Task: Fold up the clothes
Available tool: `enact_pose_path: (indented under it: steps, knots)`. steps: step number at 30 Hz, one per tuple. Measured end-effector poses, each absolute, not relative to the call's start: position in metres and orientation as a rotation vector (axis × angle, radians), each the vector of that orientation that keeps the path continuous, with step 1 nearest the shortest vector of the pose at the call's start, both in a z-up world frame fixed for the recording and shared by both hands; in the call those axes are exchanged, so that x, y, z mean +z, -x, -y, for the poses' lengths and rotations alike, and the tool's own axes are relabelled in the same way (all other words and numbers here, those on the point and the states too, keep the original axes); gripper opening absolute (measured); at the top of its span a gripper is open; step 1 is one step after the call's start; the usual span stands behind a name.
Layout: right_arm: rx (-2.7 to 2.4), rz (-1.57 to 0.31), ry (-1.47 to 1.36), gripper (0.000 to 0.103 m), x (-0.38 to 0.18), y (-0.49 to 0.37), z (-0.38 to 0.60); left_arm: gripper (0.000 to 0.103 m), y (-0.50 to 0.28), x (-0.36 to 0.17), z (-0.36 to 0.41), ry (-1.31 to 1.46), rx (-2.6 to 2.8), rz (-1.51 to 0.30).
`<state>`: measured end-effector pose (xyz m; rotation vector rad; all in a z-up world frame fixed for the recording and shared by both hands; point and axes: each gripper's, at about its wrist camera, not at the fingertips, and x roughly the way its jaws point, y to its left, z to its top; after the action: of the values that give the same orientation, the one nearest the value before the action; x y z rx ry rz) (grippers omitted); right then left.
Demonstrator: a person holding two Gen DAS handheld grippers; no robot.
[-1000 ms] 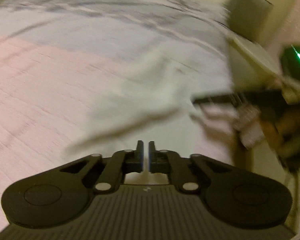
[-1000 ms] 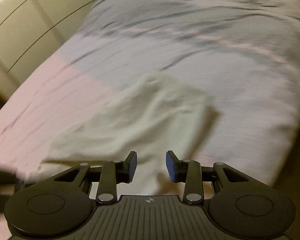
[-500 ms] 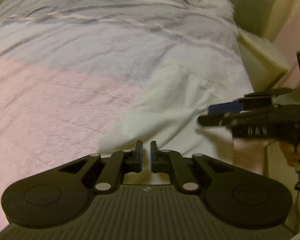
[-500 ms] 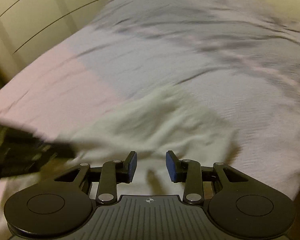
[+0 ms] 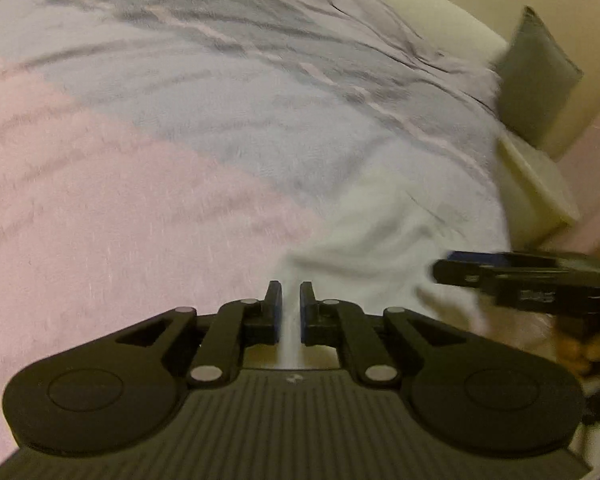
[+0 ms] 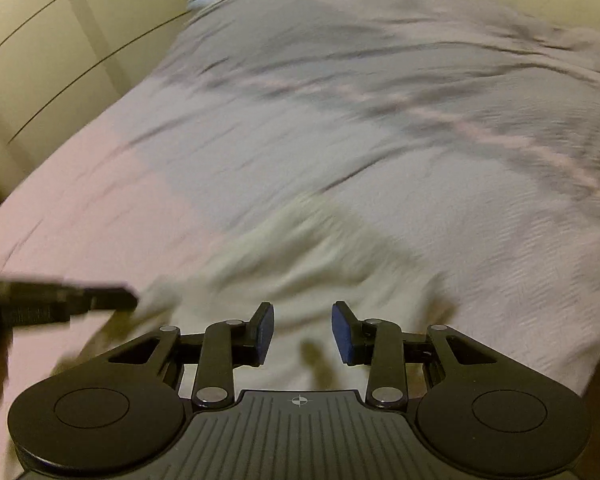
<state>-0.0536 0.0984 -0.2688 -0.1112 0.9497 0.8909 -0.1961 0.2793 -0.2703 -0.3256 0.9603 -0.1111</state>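
Left gripper closing, nearly clenched, empty; right gripper half-spread, empty.
White garment ahead: light, limp; best pinched at an edge or corner.

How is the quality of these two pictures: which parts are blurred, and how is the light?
Left wrist view: warm dim light; the pale cream garment and pink-and-grey bed cover are mildly smeared, the right gripper blurred at the edge. Right wrist view: heavier motion blur on the garment, a bright glare spot at top left on the cream wardrobe, fisheye bending throughout.

Pale garment: soft matt cloth, creased. Bedspread: textured pink-grey fabric. Left tool: matt black plastic.
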Motion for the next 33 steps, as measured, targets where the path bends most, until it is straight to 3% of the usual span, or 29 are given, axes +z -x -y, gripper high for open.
enact_pose_path:
  steps: [5,9,12,21,26,30,33]
  knots:
    - [0.692,-0.827,0.23,0.036,-0.298,0.043,-0.114,0.003,0.185,-0.298,-0.276,0.181,-0.056,-1.006]
    - [0.642,-0.846,0.056,0.036,-0.275,0.037,-0.095,0.008,0.206,-0.267,-0.294,0.27,0.022,-0.87]
    - [0.664,-0.86,0.062,0.036,-0.256,0.069,-0.094,0.008,0.242,-0.248,-0.294,0.258,0.023,-0.881]
    - [0.726,-1.025,0.2,0.036,-0.277,0.279,-0.13,0.008,0.422,-0.268,-0.286,0.142,0.042,-1.106]
    - [0.655,-1.035,0.146,0.036,-0.23,0.393,-0.12,0.009,0.534,-0.232,-0.313,0.238,0.122,-1.145]
    - [0.571,-1.086,0.073,0.037,-0.187,0.486,-0.111,0.018,0.621,-0.189,-0.336,0.239,0.143,-1.154]
    - [0.554,-1.143,0.083,0.037,-0.168,0.542,-0.118,0.019,0.679,-0.171,-0.348,0.187,0.184,-1.195]
